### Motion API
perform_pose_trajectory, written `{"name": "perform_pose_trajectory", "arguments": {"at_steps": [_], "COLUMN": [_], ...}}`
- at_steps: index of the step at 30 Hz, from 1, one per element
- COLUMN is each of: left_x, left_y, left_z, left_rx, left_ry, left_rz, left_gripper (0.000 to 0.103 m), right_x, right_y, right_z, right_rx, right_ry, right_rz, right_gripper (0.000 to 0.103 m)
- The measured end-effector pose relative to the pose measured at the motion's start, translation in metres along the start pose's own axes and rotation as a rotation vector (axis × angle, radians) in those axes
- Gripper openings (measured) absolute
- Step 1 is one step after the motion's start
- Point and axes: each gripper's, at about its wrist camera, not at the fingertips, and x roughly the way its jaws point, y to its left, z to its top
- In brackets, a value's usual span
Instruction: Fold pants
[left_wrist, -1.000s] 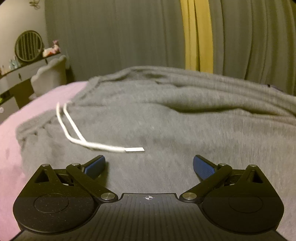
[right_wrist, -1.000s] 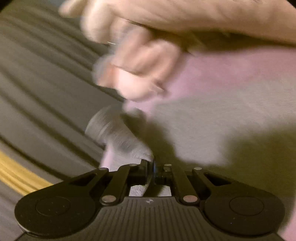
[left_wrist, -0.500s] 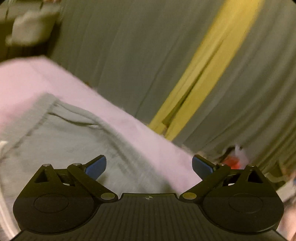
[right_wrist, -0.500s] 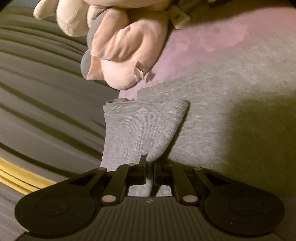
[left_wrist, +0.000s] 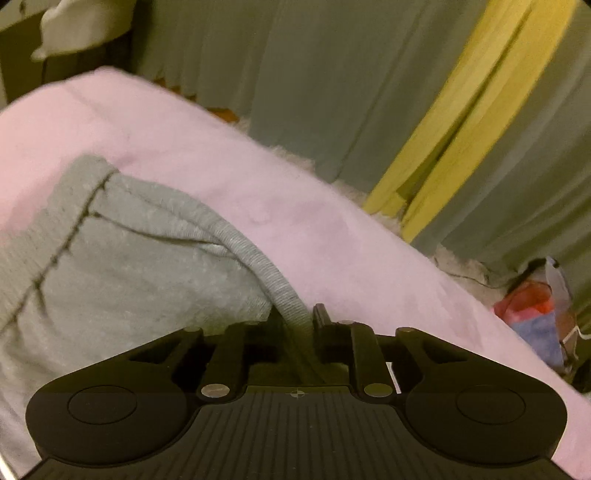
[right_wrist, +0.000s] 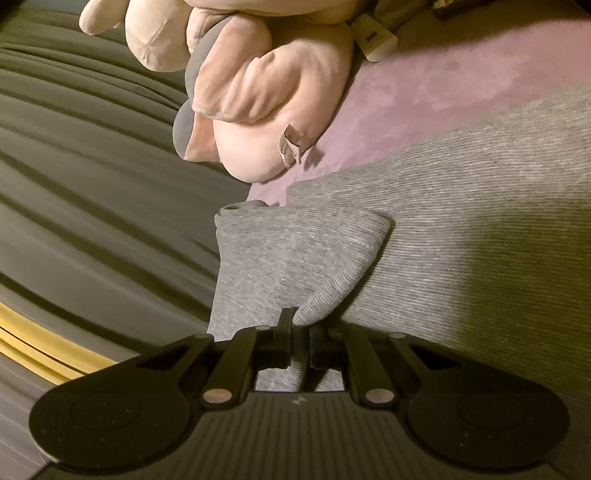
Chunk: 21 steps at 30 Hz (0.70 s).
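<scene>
The grey sweatpants (left_wrist: 122, 266) lie on a pink blanket (left_wrist: 229, 173) on the bed. My left gripper (left_wrist: 295, 317) is shut on the rolled edge of the pants near their waistband corner. In the right wrist view the pants (right_wrist: 480, 221) spread to the right, and my right gripper (right_wrist: 300, 325) is shut on a folded corner of the pants (right_wrist: 295, 251), pinching the cloth between its fingers.
A pink plush toy (right_wrist: 266, 92) lies on the pink blanket (right_wrist: 461, 81) just beyond the held corner. Grey curtains (left_wrist: 332, 74) with a yellow stripe (left_wrist: 472, 110) hang past the bed edge. A red and blue bag (left_wrist: 535, 314) sits on the floor at right.
My left gripper was open over the pants; it swung to the bed edge and has shut on the pants' edge. My right gripper stays shut on its corner, now held steady.
</scene>
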Motion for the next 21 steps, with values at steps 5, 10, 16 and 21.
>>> {"name": "perform_pose_trajectory", "arguments": {"at_steps": [5, 10, 16, 21], "left_x": [-0.073, -0.175, -0.244, -0.200], "left_y": [0.012, 0.056, 0.127, 0.172], "left_z": [-0.009, -0.034, -0.120, -0.195], "left_rx": [0.073, 0.022, -0.009, -0.043], "left_ry": [-0.116, -0.235, -0.252, -0.083], "left_rz": [-0.057, -0.217, -0.260, -0.162], "left_gripper": [0.012, 0.012, 0.013, 0.013], "right_x": [-0.006, -0.037, -0.119, -0.142], "right_y": [0.006, 0.011, 0.009, -0.015], "right_z": [-0.003, 0.008, 0.034, 0.051], "right_rx": [-0.055, 0.000, -0.158, -0.231], "right_ry": [-0.016, -0.008, -0.050, -0.001], "right_rz": [-0.023, 0.016, 0.022, -0.118], "right_gripper": [0.006, 0.005, 0.005, 0.005]}}
